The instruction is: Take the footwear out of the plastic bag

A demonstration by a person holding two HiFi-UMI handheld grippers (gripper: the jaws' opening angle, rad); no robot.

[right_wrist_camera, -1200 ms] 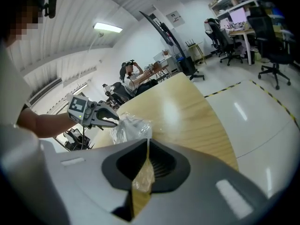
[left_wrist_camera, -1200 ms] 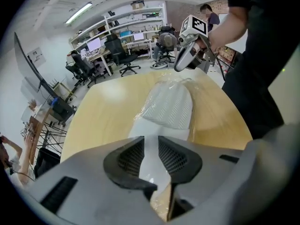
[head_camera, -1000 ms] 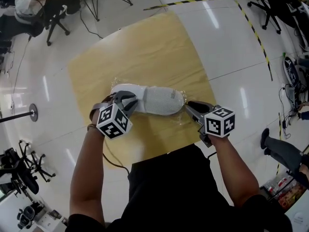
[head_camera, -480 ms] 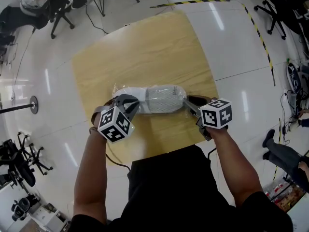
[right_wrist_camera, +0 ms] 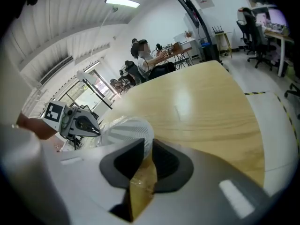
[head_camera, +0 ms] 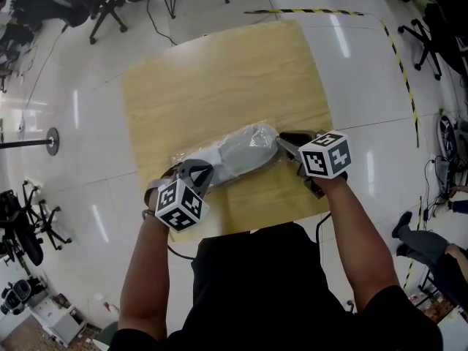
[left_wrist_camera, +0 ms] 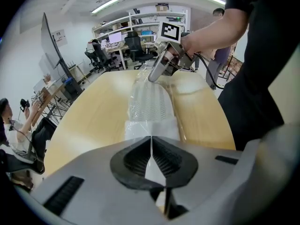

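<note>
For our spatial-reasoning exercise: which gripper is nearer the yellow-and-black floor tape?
Right. The right gripper grips the plastic bag at its end toward the tape; the left gripper grips its opposite end, farther away. Both pairs of jaws have just been closing on it.

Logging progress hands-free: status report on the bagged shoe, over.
Left gripper just closing, pinching plastic bag; right gripper just closing on its far end. Shoe not yet out, lying on table. Nothing in the way.
</note>
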